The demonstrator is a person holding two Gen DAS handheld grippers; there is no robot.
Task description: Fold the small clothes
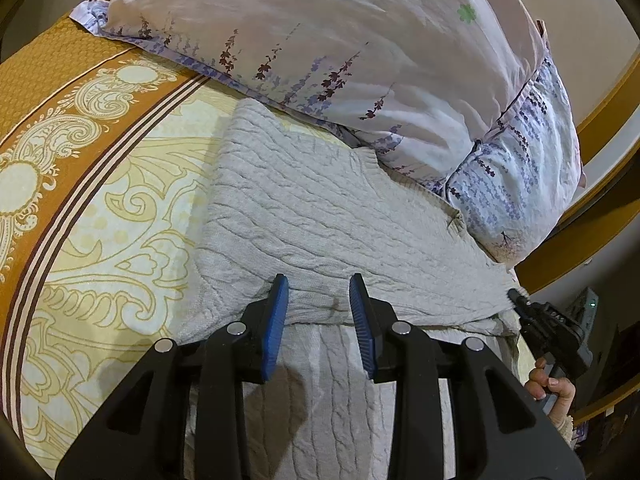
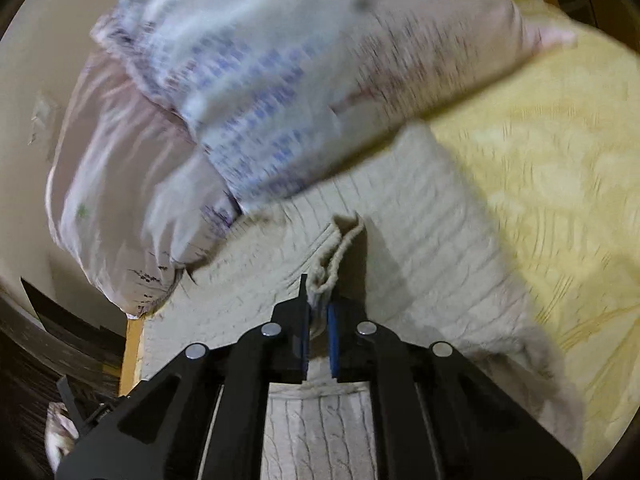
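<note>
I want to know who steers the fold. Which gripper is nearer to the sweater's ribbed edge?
Right. The right gripper has its jaws shut on the ribbed edge of the sweater. The left gripper sits mid-garment at a fold, jaws apart.

no readable text, labels or numbers

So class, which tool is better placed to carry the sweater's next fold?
Right. The right tool is shut on a sweater edge, while the left tool stands over the cloth, gripping nothing.
</note>
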